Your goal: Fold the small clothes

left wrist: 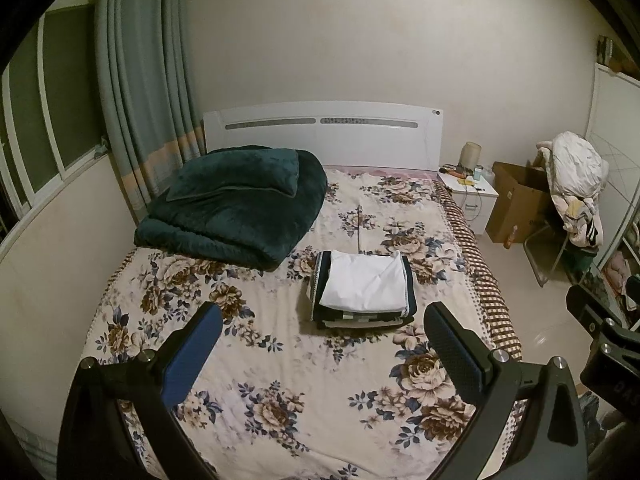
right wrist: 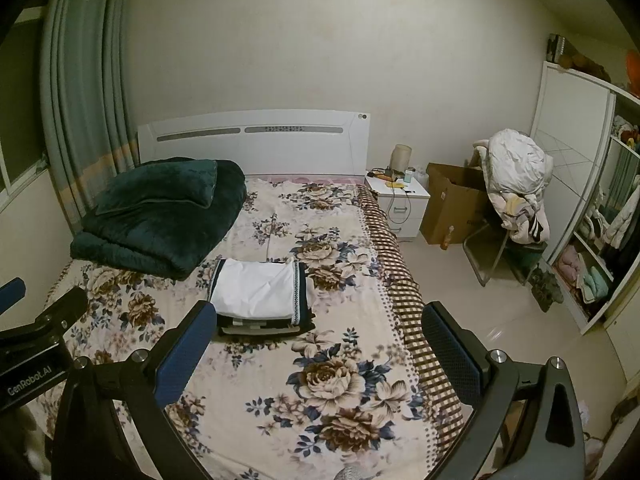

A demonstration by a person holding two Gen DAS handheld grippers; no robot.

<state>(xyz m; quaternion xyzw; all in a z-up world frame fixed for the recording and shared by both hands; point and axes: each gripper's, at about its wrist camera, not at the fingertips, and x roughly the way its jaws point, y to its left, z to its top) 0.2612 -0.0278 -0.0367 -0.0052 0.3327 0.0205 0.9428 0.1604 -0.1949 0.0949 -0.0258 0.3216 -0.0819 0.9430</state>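
Note:
A stack of folded small clothes lies on the floral bedsheet near the middle of the bed, a white garment on top of dark striped ones. It also shows in the right wrist view. My left gripper is open and empty, held above the bed in front of the stack. My right gripper is open and empty, held above the bed's right side, the stack just beyond its left finger. The left gripper's body shows at the right wrist view's left edge.
A folded dark green quilt with a pillow lies at the bed's head on the left. A white headboard, a nightstand, a cardboard box and a chair piled with clothes stand on the right. An open wardrobe is at the far right.

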